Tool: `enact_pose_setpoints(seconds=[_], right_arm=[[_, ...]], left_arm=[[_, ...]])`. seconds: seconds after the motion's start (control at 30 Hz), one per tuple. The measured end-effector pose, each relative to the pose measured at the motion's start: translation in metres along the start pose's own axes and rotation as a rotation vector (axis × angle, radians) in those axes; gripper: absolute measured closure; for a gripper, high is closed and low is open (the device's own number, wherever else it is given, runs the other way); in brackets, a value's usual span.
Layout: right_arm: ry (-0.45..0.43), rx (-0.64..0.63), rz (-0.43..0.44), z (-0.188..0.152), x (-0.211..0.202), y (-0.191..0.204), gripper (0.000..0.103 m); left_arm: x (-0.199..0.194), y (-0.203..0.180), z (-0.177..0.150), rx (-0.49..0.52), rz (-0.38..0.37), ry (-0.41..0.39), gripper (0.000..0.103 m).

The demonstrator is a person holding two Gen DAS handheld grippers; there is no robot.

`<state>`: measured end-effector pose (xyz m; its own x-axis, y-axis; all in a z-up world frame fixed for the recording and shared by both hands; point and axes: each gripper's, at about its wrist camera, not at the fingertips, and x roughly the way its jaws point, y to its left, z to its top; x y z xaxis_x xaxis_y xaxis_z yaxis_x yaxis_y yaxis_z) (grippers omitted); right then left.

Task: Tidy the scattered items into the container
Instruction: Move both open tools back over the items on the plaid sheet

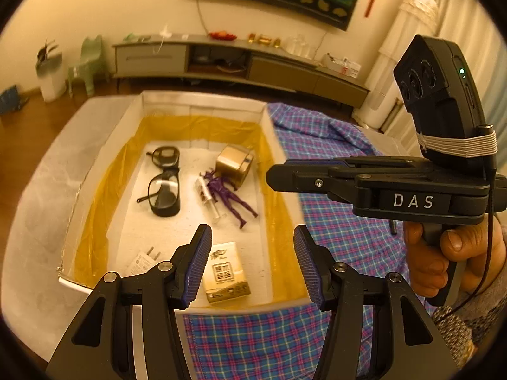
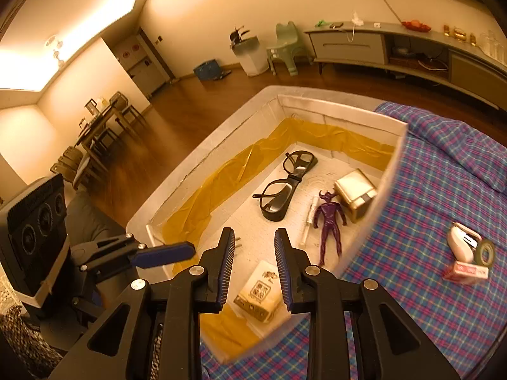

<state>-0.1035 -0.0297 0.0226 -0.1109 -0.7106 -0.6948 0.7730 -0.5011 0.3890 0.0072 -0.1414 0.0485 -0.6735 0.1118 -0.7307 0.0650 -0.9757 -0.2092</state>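
A white foam box (image 1: pixel 202 101) (image 2: pixel 342 107) with yellow tape lining holds black glasses (image 1: pixel 164 180) (image 2: pixel 285 186), a purple figure (image 1: pixel 228 194) (image 2: pixel 329 221), a gold box (image 1: pixel 234 164) (image 2: pixel 355 193), a clear syringe (image 1: pixel 209 199) (image 2: pixel 309 221), a tissue pack (image 1: pixel 225 272) (image 2: pixel 259 291) and a white plug (image 1: pixel 142 261). My left gripper (image 1: pixel 252 262) is open and empty above the box's near end. My right gripper (image 2: pixel 253 269) is open and empty above the tissue pack; it also shows in the left wrist view (image 1: pixel 279 174). On the plaid cloth lie a white stapler (image 2: pixel 461 242), a tape roll (image 2: pixel 484 251) and a red card box (image 2: pixel 465 272).
The box sits on a table with a plaid cloth (image 1: pixel 342 221) (image 2: pixel 427 209) to its right. A TV cabinet (image 1: pixel 240 63) stands against the far wall. A dining table with chairs (image 2: pixel 98 126) stands far left on the wooden floor.
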Motion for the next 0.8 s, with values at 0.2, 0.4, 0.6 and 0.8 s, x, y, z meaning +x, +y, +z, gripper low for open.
enact_pose_setpoints(seconds=[0.2,0.4,0.6,0.8], right_arm=[[-0.059,0.007,0.008,-0.023,-0.038,-0.006,0.075],[-0.120,0.000,0.023,-0.050,-0.073,-0.010,0.075],[-0.163,0.016,0.028,-0.075,-0.097,-0.021,0.070],[-0.197,0.068,0.035,-0.097,-0.115,-0.044,0.069]], left_arm=[[-0.012,-0.032,-0.001,0.055,0.012,-0.021,0.046],[-0.020,-0.065,-0.005,0.108,0.034,-0.040,0.046],[-0.026,-0.094,-0.007,0.146,0.040,-0.037,0.046],[-0.026,-0.118,-0.008,0.179,0.040,-0.032,0.046]])
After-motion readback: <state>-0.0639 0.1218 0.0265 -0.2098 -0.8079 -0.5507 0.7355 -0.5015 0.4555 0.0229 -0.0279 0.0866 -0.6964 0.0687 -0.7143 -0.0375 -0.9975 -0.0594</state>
